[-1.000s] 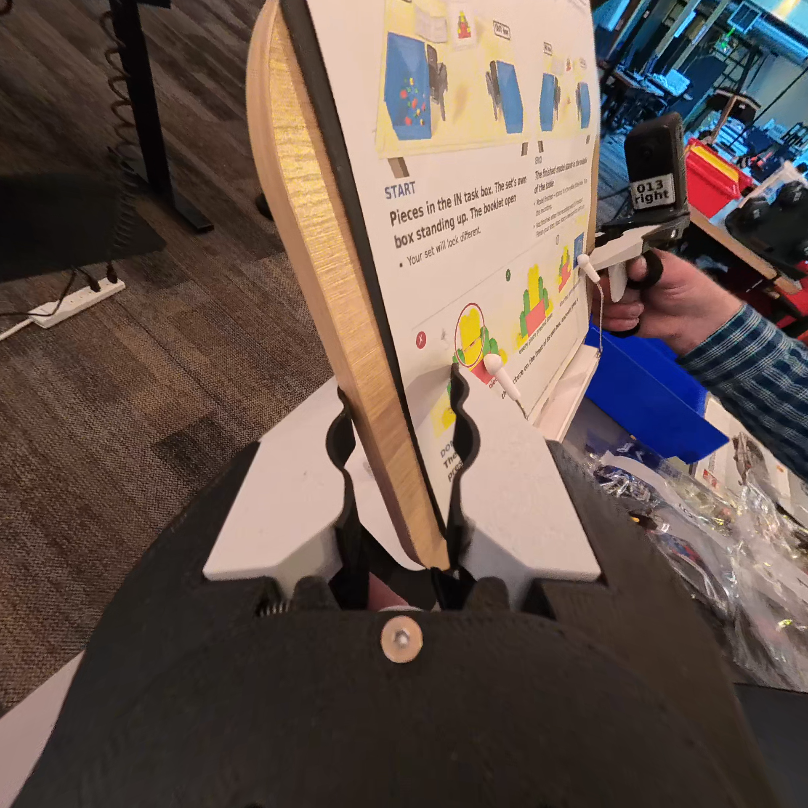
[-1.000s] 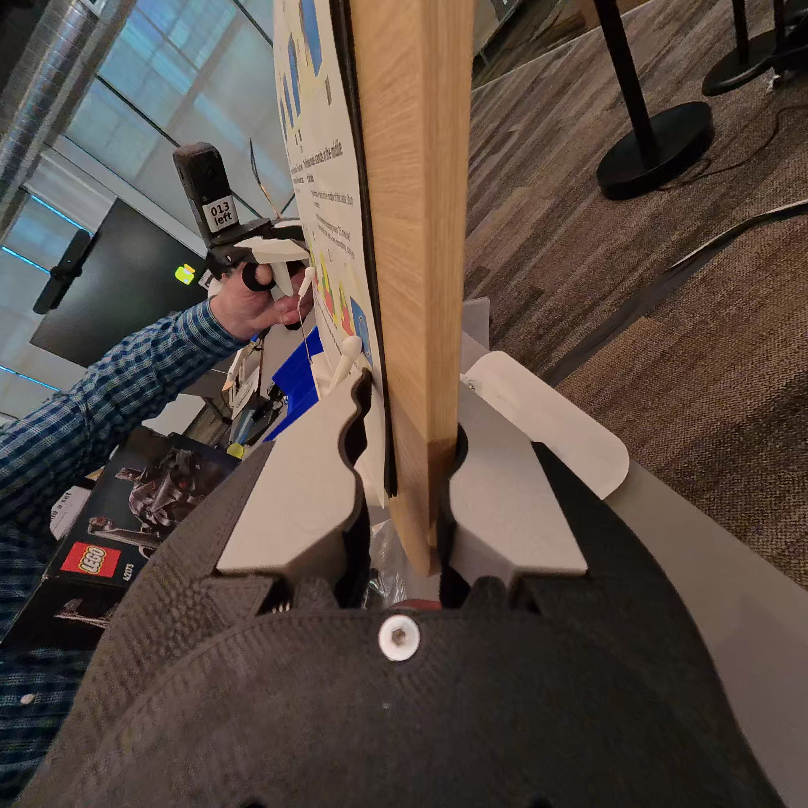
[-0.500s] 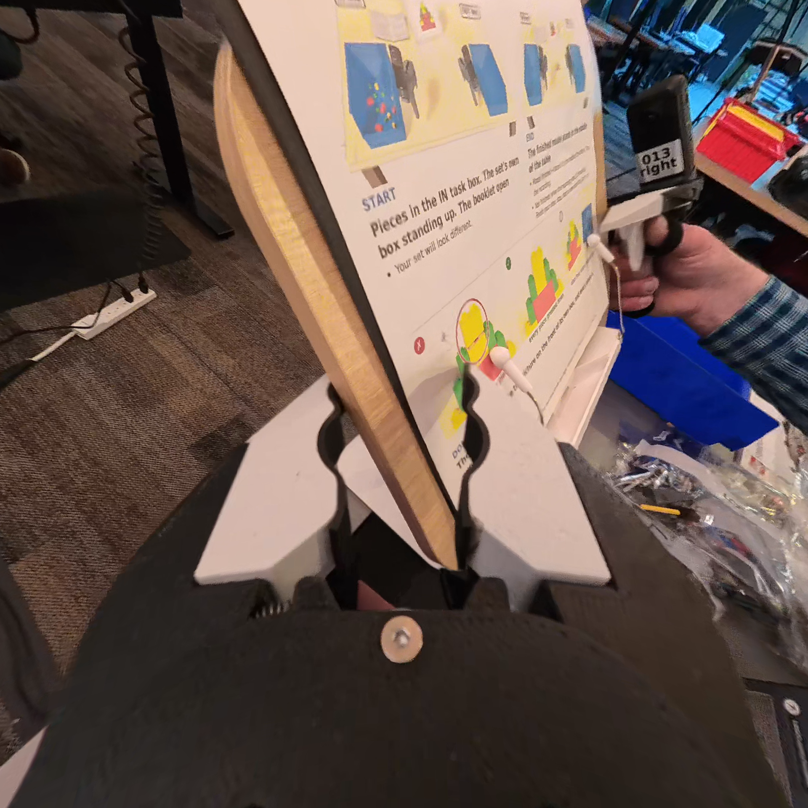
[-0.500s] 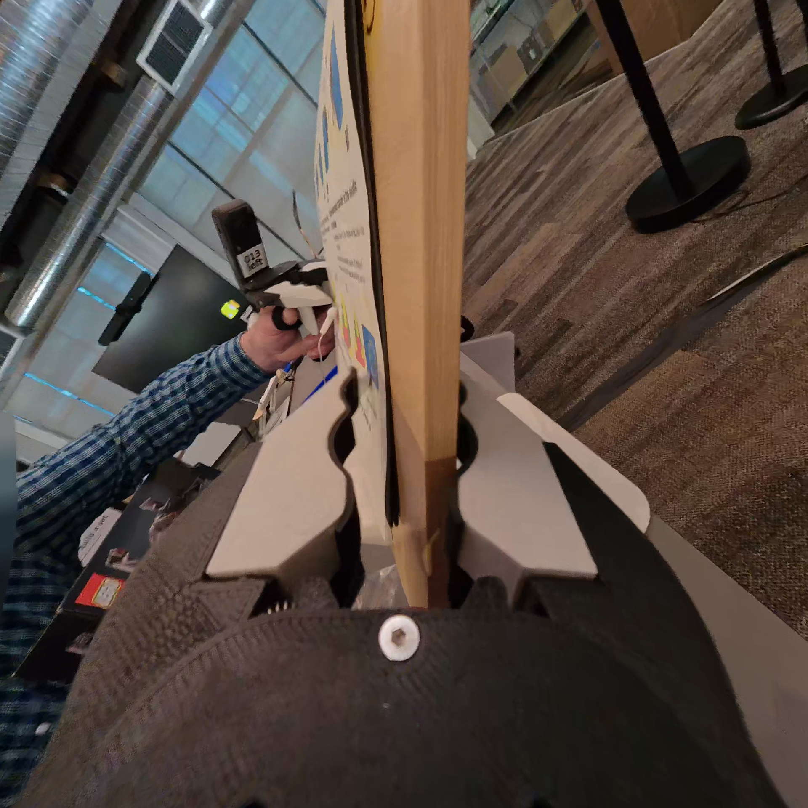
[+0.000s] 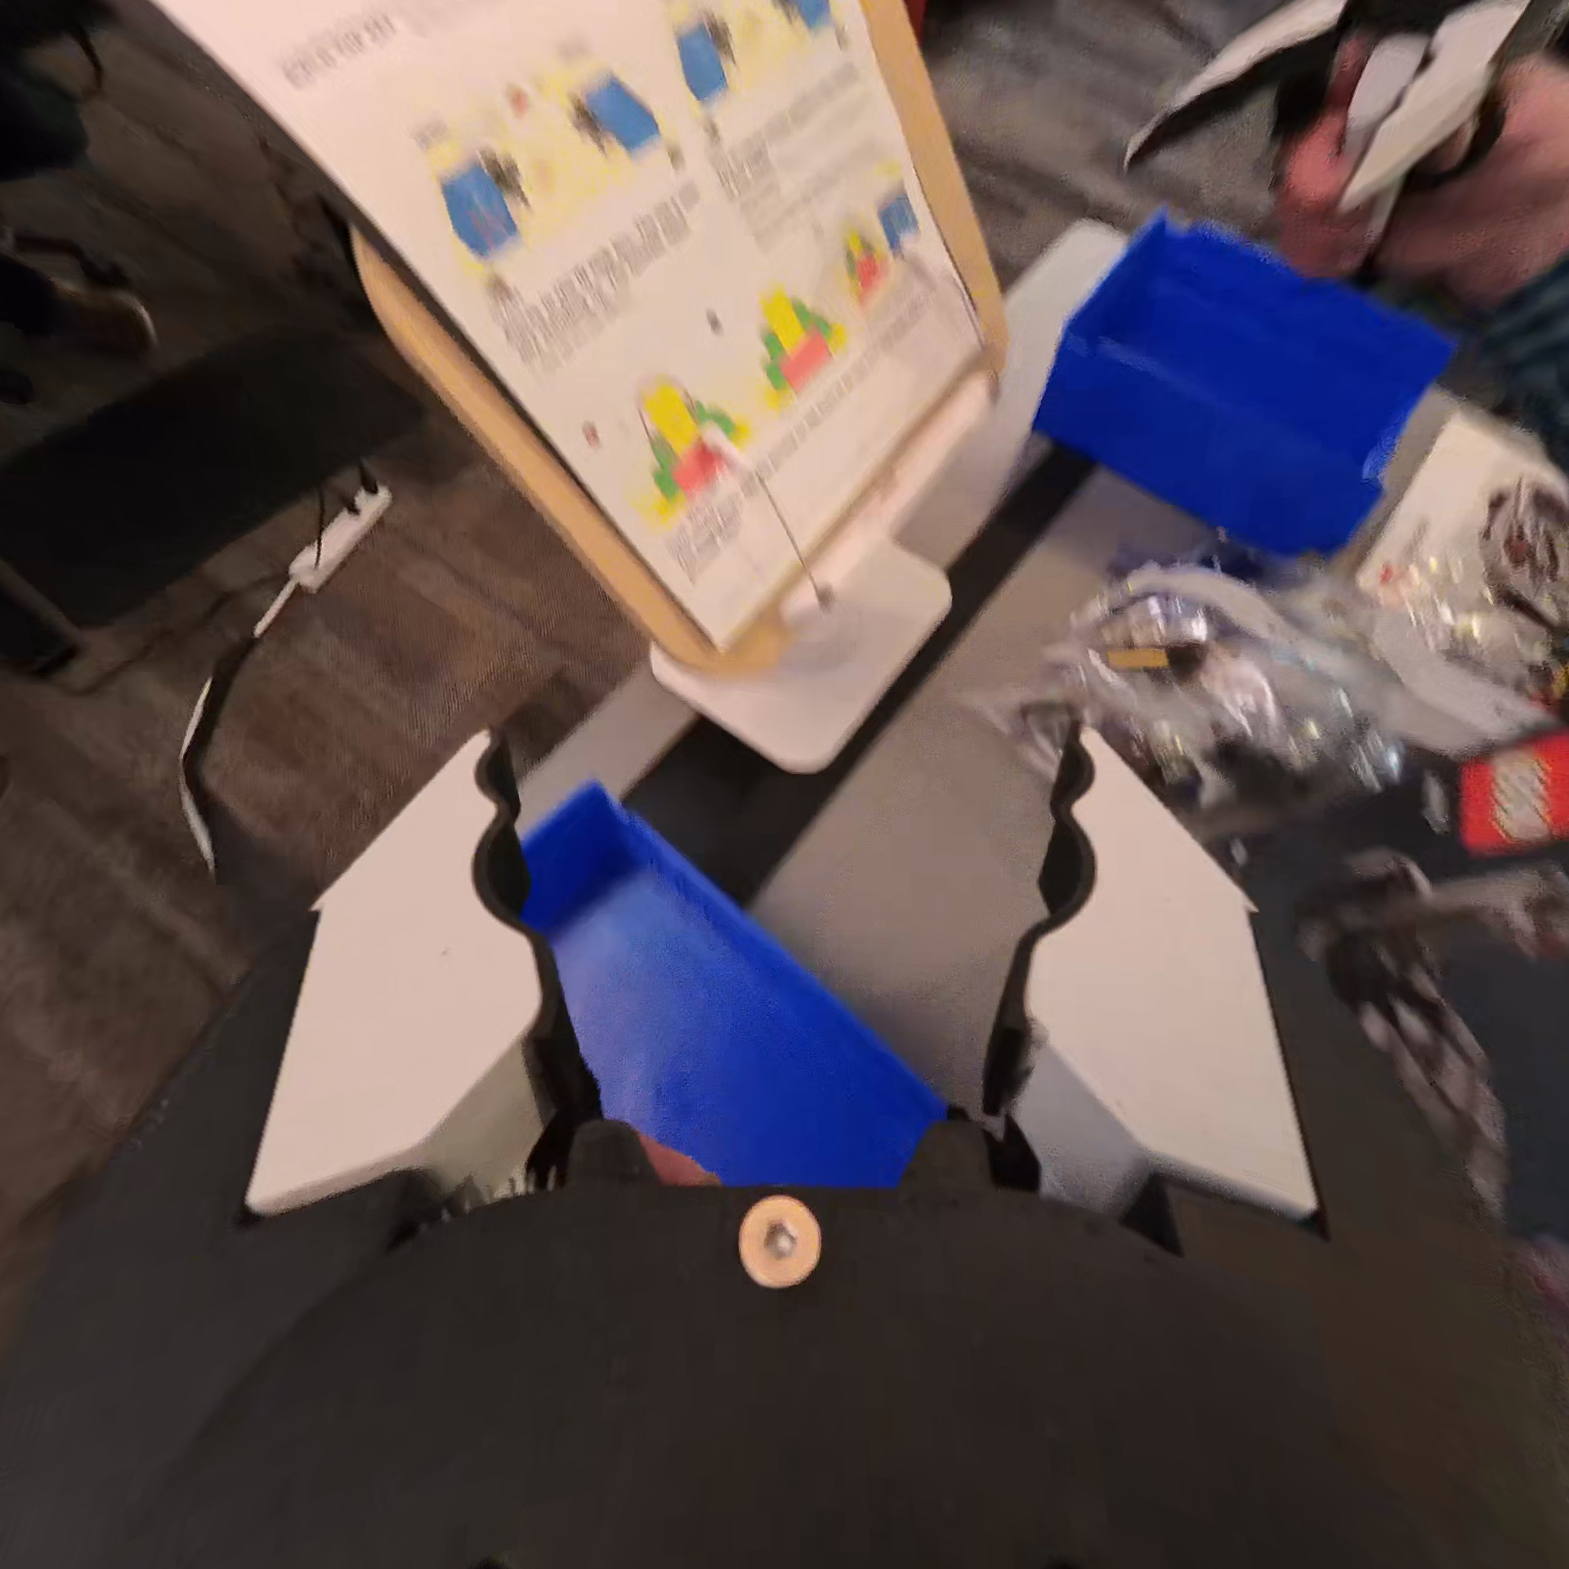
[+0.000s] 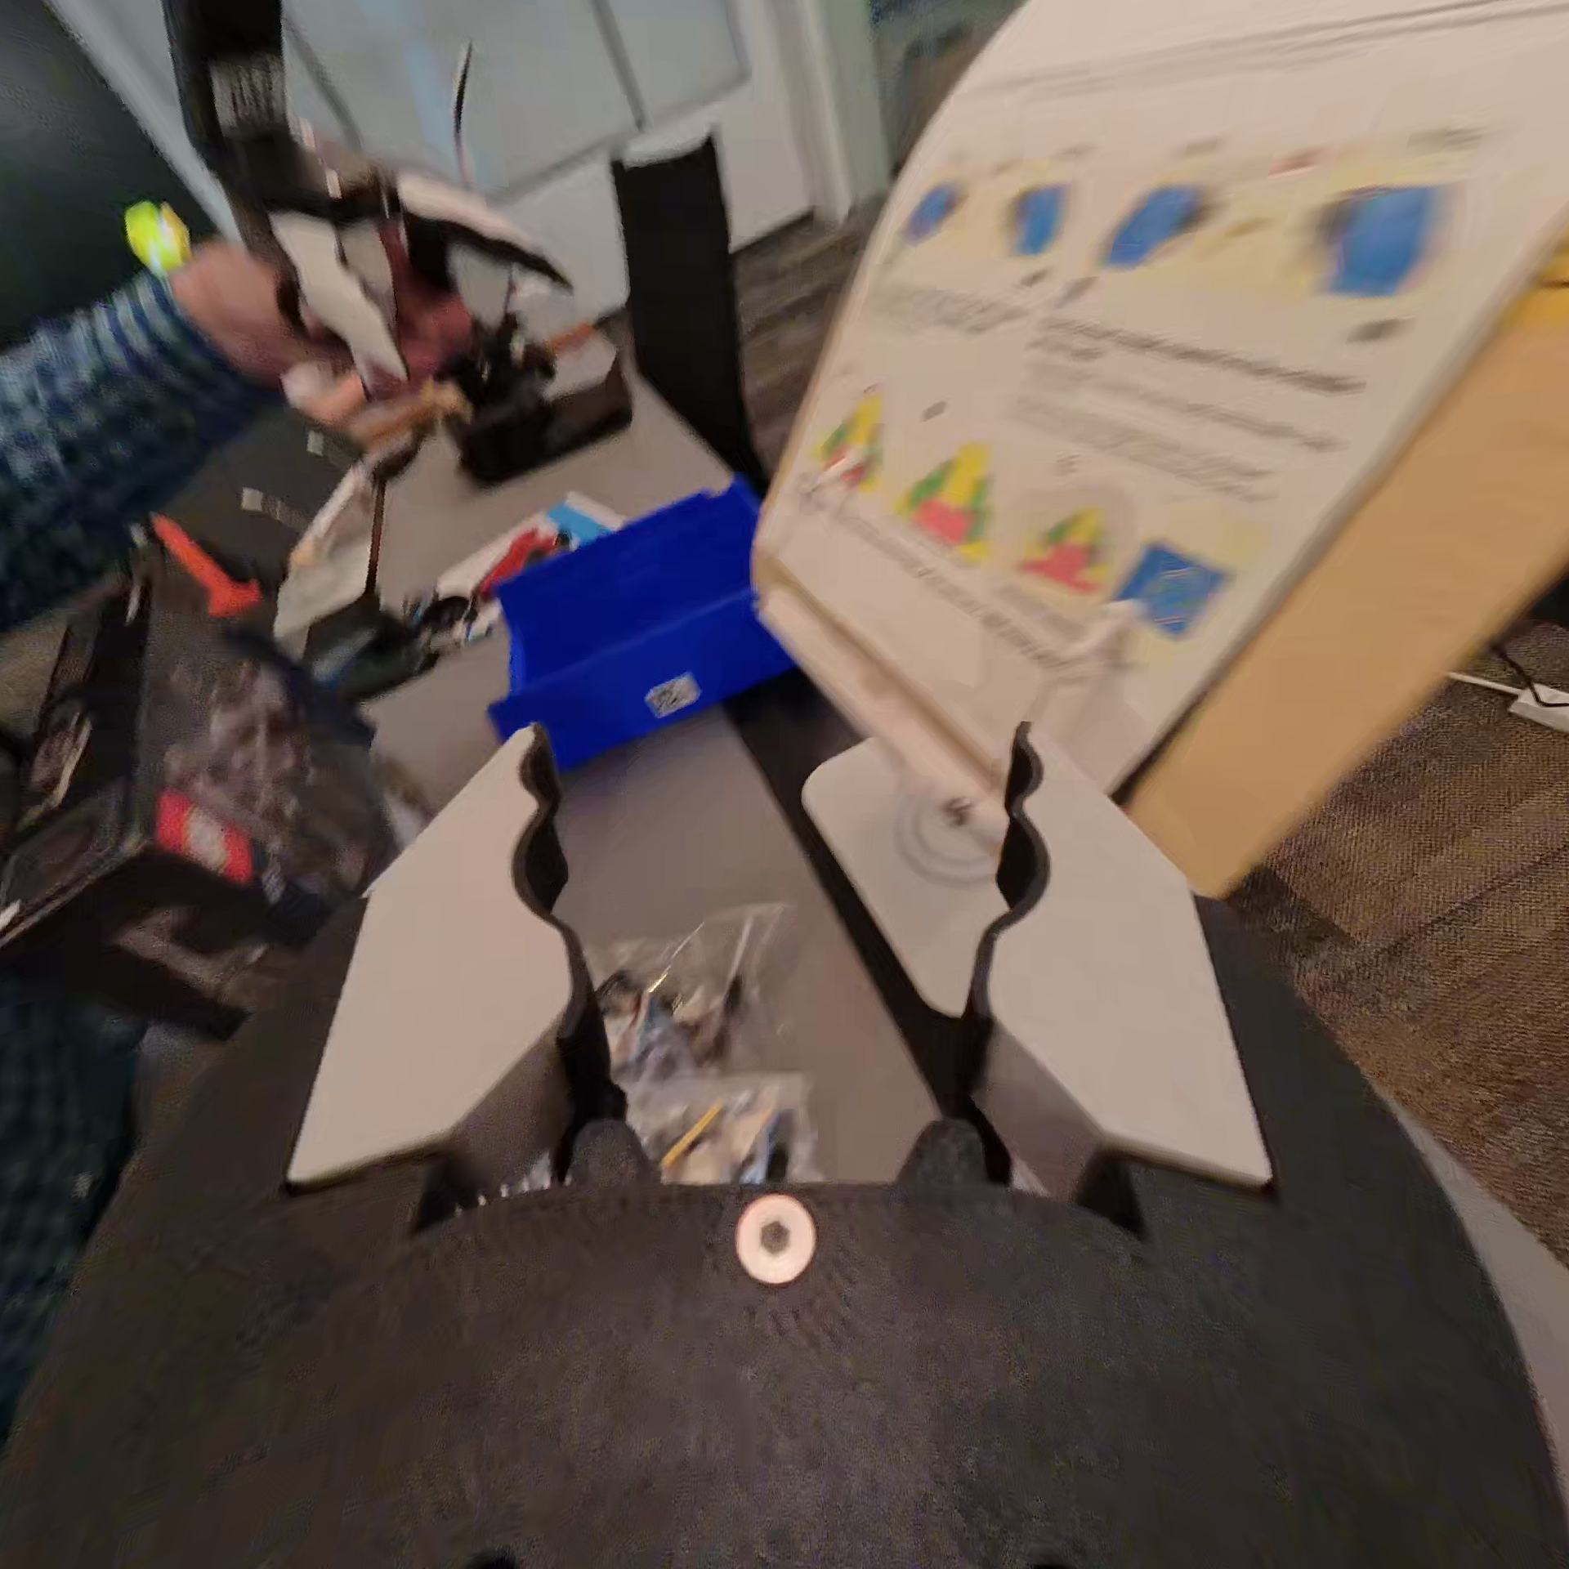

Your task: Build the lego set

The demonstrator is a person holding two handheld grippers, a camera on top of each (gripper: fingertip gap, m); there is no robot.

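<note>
My left gripper (image 5: 785,781) is open and empty, above a blue bin (image 5: 696,976) that lies between its fingers. My right gripper (image 6: 777,764) is open and empty, above clear bags of lego pieces (image 6: 705,1019) on the grey table (image 6: 679,832). The bags also show in the left wrist view (image 5: 1231,679). The dark lego box (image 6: 170,764) lies left of the right gripper and shows in the left wrist view (image 5: 1511,806) too. Both views are blurred.
The wood-framed instruction board (image 5: 679,297) stands tilted on its white base (image 5: 806,679), also in the right wrist view (image 6: 1146,382). A second blue bin (image 5: 1231,382) sits beyond it. A blue bin (image 6: 637,611), a black post (image 6: 679,297) and clutter lie farther back.
Both grippers were shut on the board's edges. They have let go, opened wide and pulled back, and the board now stands on its base on the table.
</note>
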